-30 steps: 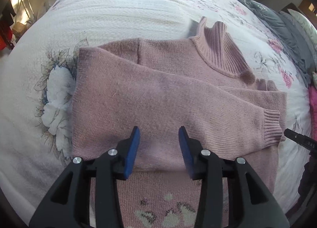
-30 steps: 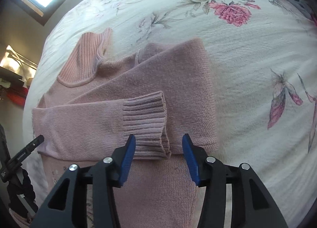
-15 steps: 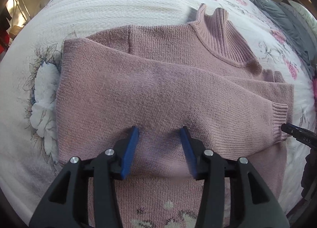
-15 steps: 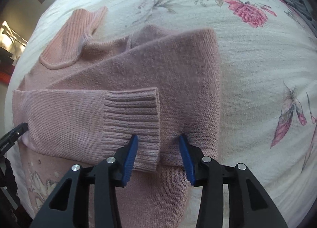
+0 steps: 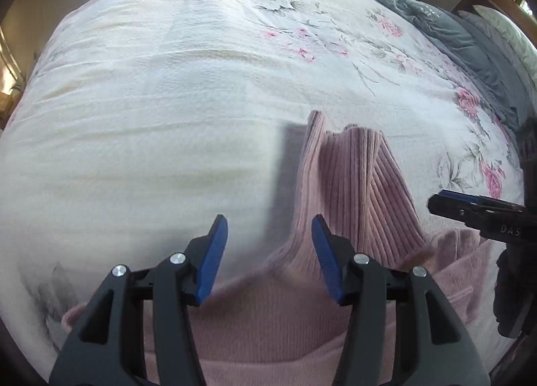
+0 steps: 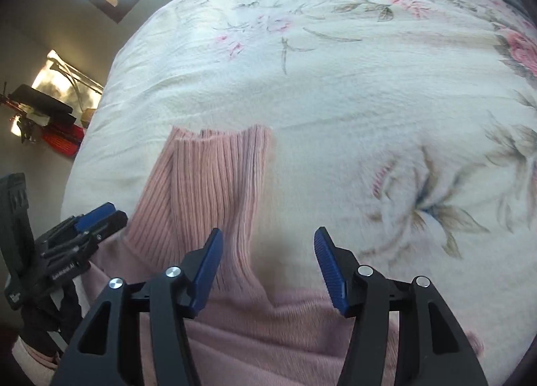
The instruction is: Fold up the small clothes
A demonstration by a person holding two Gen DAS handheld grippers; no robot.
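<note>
your left gripper (image 5: 269, 253) sat low over the pink sweater (image 5: 268, 322), its blue fingers (image 5: 214, 251) spread wide with nothing between them but cloth lying beneath. the sweater lay on the floral bedspread (image 5: 167, 100), its ribbed turtleneck collar (image 5: 352, 184) pointing away from you, just ahead and to the right of that gripper's right finger. the collar's top edge stood a little crumpled, casting a shadow on the bedspread to its left. your right gripper (image 6: 267, 263) was likewise released, fingers (image 6: 330, 268) apart and gripping nothing; its left finger hung over the right edge of the collar (image 6: 208, 191) and its right finger over bare bedspread (image 6: 369, 84). the sweater's shoulder area (image 6: 285, 329) ran under both of that gripper's fingers. in the right wrist view your left gripper (image 6: 97, 218) showed at the left edge, beside the collar; in the left wrist view your right gripper (image 5: 470, 204) showed at the right edge. grey bedding (image 5: 470, 37) was bunched at the far right of the bed.
</note>
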